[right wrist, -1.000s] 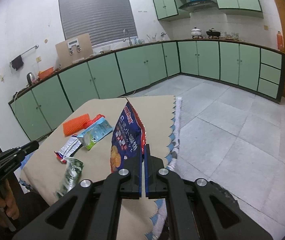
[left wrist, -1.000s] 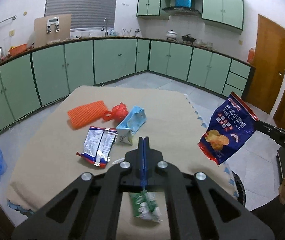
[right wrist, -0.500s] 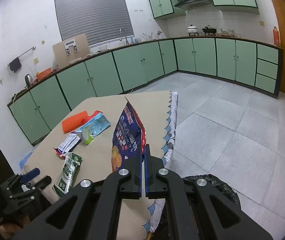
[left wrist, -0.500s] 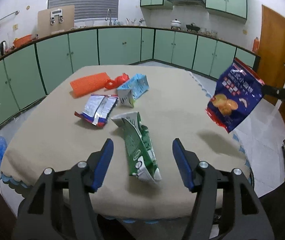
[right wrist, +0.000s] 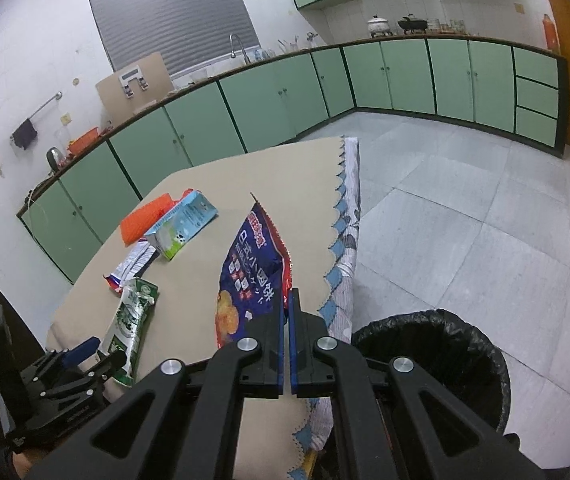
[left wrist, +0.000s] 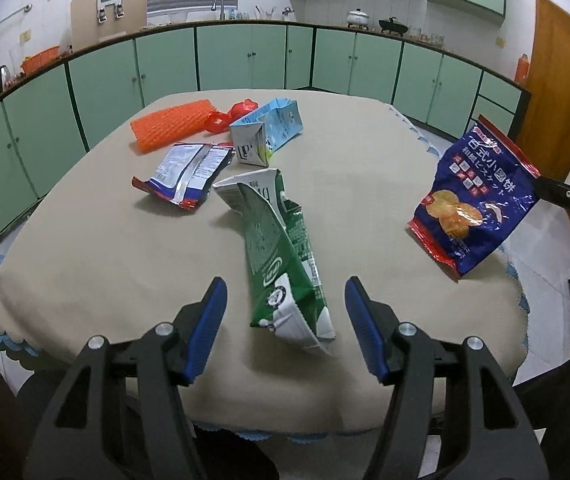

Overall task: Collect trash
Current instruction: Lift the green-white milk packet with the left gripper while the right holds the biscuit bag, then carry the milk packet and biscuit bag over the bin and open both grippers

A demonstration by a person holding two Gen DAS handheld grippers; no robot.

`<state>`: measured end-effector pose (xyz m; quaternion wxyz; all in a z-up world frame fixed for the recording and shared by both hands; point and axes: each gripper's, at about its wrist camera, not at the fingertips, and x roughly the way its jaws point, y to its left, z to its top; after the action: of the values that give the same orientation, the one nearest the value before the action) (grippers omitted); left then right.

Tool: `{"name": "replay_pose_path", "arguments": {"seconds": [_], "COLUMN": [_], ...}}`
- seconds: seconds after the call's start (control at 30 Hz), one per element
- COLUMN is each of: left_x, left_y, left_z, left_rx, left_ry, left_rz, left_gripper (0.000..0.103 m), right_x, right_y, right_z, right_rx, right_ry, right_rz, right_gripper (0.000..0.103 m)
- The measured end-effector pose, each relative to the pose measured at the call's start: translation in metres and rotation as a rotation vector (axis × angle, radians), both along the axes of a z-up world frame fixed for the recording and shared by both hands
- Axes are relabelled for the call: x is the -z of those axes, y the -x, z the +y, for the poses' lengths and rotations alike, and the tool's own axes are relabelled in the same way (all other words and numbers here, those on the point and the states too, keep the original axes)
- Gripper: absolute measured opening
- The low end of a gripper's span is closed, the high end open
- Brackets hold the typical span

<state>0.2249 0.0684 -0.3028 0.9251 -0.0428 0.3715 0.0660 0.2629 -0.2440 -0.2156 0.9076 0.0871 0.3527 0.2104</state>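
Note:
My right gripper (right wrist: 287, 300) is shut on a blue chip bag (right wrist: 251, 276) and holds it in the air over the table's right edge; the bag also shows in the left wrist view (left wrist: 473, 200). My left gripper (left wrist: 285, 308) is open, its jaws on either side of the near end of a crushed green carton (left wrist: 281, 248) lying on the beige table (left wrist: 105, 248). The carton shows in the right wrist view (right wrist: 131, 312) too. Further back lie a silver wrapper (left wrist: 189, 168), a light blue carton (left wrist: 265, 128), an orange mesh piece (left wrist: 169, 124) and a red wrapper (left wrist: 231, 114).
A bin with a black liner (right wrist: 433, 352) stands on the floor right of the table, just below my right gripper. Green cabinets (left wrist: 245, 56) line the walls. A brown door (left wrist: 557, 80) is at the right.
My left gripper has opened and let the green carton drop onto the table; it has pulled back a little. My right gripper has carried the chip bag toward the bin, which has come into view.

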Motion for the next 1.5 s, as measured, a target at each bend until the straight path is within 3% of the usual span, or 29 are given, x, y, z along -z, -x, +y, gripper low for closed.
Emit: {"name": "replay_pose_path", "arguments": {"seconds": [0.1,0.17,0.2,0.43,0.6,0.73,0.97,1.13,1.33,1.5], "left_x": [0.004,0.006,0.008,-0.005,-0.035,-0.056,-0.062,-0.044,0.01,0.043], "left_y": [-0.003,-0.006,-0.007,-0.004,0.002,0.001,-0.013,-0.032,-0.059,-0.072], "left_z": [0.002,0.002,0.003,-0.003,-0.018,-0.052,-0.141,-0.204,-0.25,-0.272], "left_rx": [0.004,0.018,0.024,0.039,0.076,0.167,0.405,0.546,0.615,0.647], "left_ry": [0.018,0.039,0.054,0.072,0.067,0.075,0.076,0.063,0.03,-0.054], "left_rz": [0.018,0.036,0.044,0.003,-0.052,-0.083,-0.086,-0.03,0.14,0.217], "left_gripper": [0.056,0.031,0.029,0.028,0.028,0.028,0.028,0.028,0.029,0.033], "right_x": [-0.001,-0.001,-0.002,-0.006,-0.021,-0.031,-0.031,-0.008,0.049,0.092], "right_y": [0.001,0.0,0.0,0.006,0.017,0.027,0.044,0.047,0.021,0.0], "right_z": [-0.001,0.0,0.001,-0.004,-0.018,-0.044,-0.109,-0.143,-0.156,-0.157], "right_rx": [-0.002,-0.002,-0.003,0.004,0.032,0.083,0.233,0.313,0.341,0.345], "right_ry": [0.002,0.002,0.003,0.006,0.013,0.035,0.073,0.103,0.11,0.088], "right_rz": [-0.001,-0.001,0.0,-0.008,-0.035,-0.052,-0.04,0.026,0.19,0.337], "right_gripper": [0.002,0.002,0.002,0.002,0.002,0.002,0.002,0.002,0.002,0.008]}}
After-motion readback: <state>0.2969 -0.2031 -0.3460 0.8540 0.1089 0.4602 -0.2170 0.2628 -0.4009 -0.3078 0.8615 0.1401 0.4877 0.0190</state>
